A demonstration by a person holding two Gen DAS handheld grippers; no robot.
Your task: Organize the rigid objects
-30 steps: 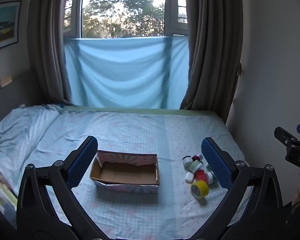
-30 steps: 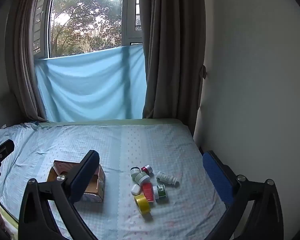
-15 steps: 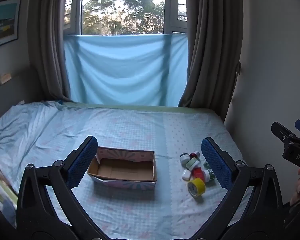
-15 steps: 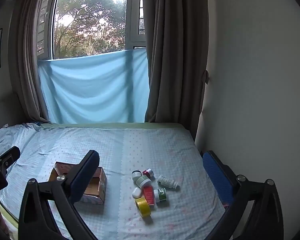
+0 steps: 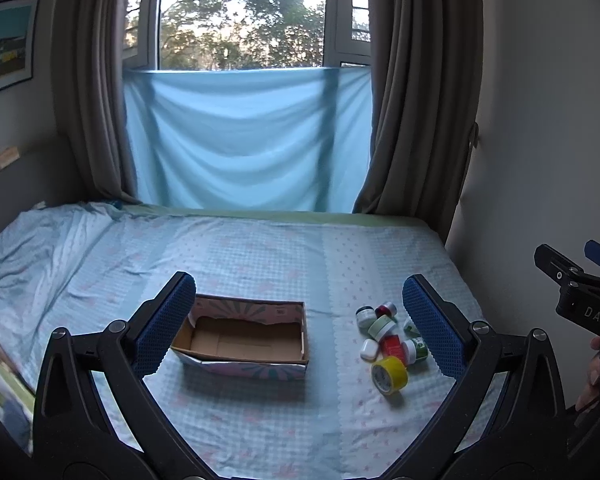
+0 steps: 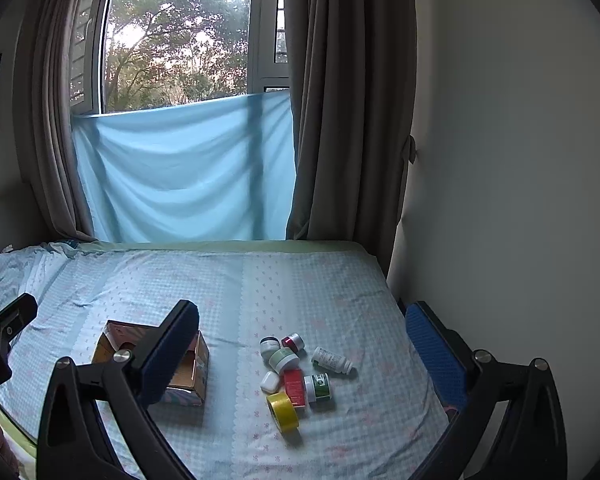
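Cardboard box (image 5: 244,340) open-topped, empty, sits on the bed (image 5: 260,248), left of centre in the left wrist view. To its right, apart from it, a cluster of small rigid items: yellow tape roll (image 5: 389,375) nearest the camera, lying on its side; white small case (image 5: 369,349); red flat box (image 6: 294,386); green-labelled jar (image 6: 318,387) on its side touching the red box; pale green-lid jar (image 6: 284,359); dark-lid jar (image 6: 269,345); red-lid jar (image 6: 293,342); white bottle (image 6: 332,359) lying down just right of the group, slightly apart.

Left gripper (image 5: 300,326) held above the near edge of the bed, pointing forward and level, jaws spread wide, nothing between them; box shows past its left finger and the cluster just inside its right finger. Right gripper (image 6: 302,356) likewise raised and level, jaws wide apart, empty, cluster framed between the fingers, box partly hidden behind its left finger. Each gripper shows at the edge of the other's view; part of a hand (image 5: 592,376) visible at the right gripper's handle.

Versus 1.0 s ago: both grippers same spread, nothing grasped. Bed and items sit a bit lower and smaller in the right view, window higher in frame, so the cameras have pulled back or tilted up slightly. Items and box unmoved on the bed.

Behind: blue cloth (image 5: 248,140) over the lower window, grey curtains (image 6: 352,100), wall (image 6: 520,160) at right.
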